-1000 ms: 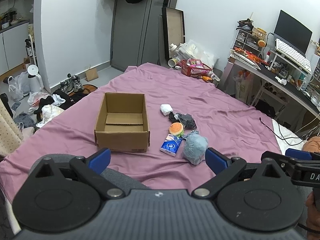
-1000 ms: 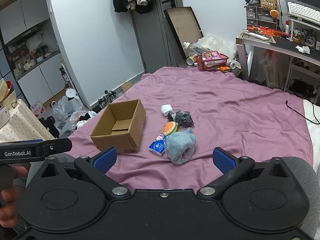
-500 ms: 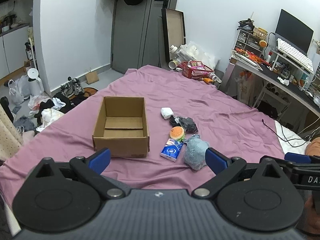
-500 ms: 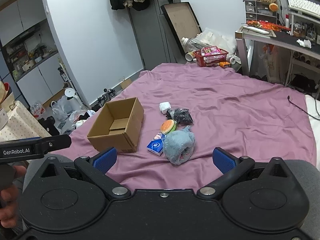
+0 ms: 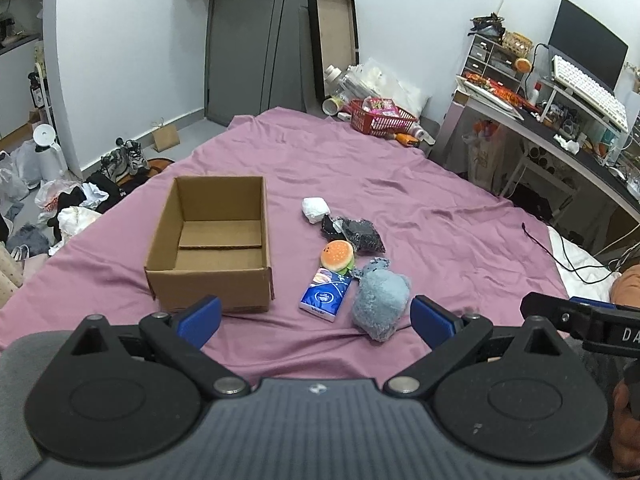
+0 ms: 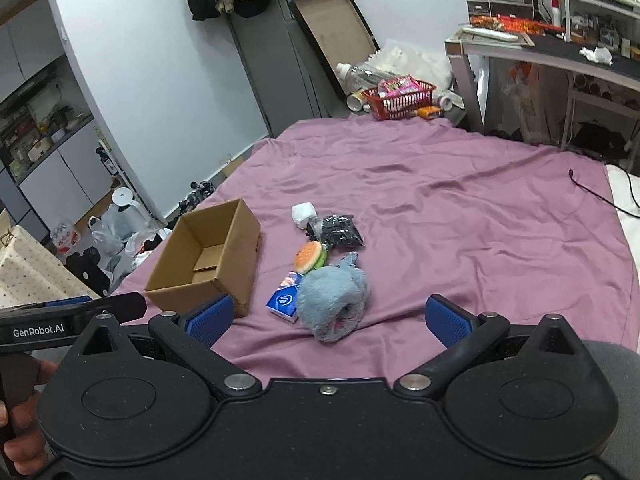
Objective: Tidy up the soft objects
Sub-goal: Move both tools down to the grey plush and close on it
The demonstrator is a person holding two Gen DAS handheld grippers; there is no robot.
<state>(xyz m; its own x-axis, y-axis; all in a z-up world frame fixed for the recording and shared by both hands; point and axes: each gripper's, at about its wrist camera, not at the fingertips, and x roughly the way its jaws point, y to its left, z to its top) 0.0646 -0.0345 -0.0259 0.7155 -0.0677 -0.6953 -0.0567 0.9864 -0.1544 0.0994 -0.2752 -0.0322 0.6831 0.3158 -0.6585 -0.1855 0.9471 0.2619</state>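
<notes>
Left gripper (image 5: 316, 318) and right gripper (image 6: 328, 318) both spread wide, holding nothing, above the near edge of the purple bedsheet (image 5: 420, 200). Empty cardboard box (image 5: 212, 240) on the left; beside it a blue plush toy (image 5: 380, 298), burger toy (image 5: 337, 255), tissue pack (image 5: 325, 294), black bag (image 5: 354, 232), white bundle (image 5: 315, 209), all on the sheet

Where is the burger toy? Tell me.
In the left wrist view the burger toy lies mid-bed, right of the box, touching the tissue pack and below the black bag.
</notes>
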